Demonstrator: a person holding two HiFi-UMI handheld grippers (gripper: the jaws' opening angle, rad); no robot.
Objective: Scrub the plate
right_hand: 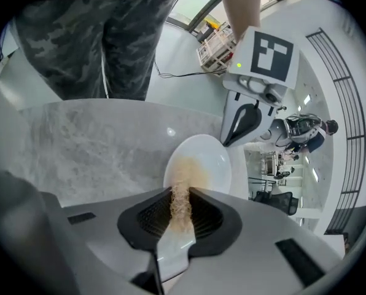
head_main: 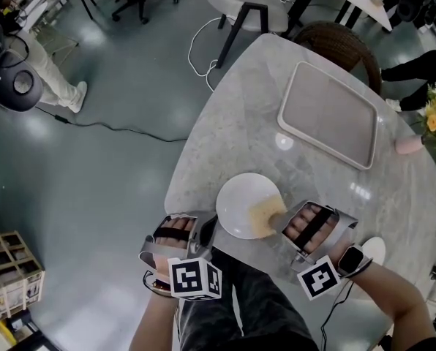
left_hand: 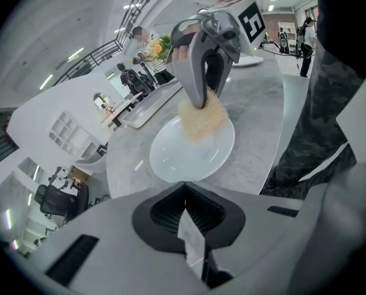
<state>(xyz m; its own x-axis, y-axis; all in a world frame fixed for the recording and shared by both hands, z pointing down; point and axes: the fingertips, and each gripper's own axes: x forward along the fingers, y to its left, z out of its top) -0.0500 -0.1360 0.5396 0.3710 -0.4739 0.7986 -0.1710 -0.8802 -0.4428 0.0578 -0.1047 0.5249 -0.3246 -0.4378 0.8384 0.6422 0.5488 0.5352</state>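
One view, the right gripper's, shows jaws pinching the scrubber.

White plate, straw-yellow scrub pad, grey marbled table (pale veining), grey camouflage trousers

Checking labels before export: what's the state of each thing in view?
White round plate: flat on grey marble table.
Tan fibrous scrubber: on plate, clamped.
Right gripper: shut on scrubber.
Left gripper: shut, tips at plate rim.
Grey rectangular tray: empty, flat on table.
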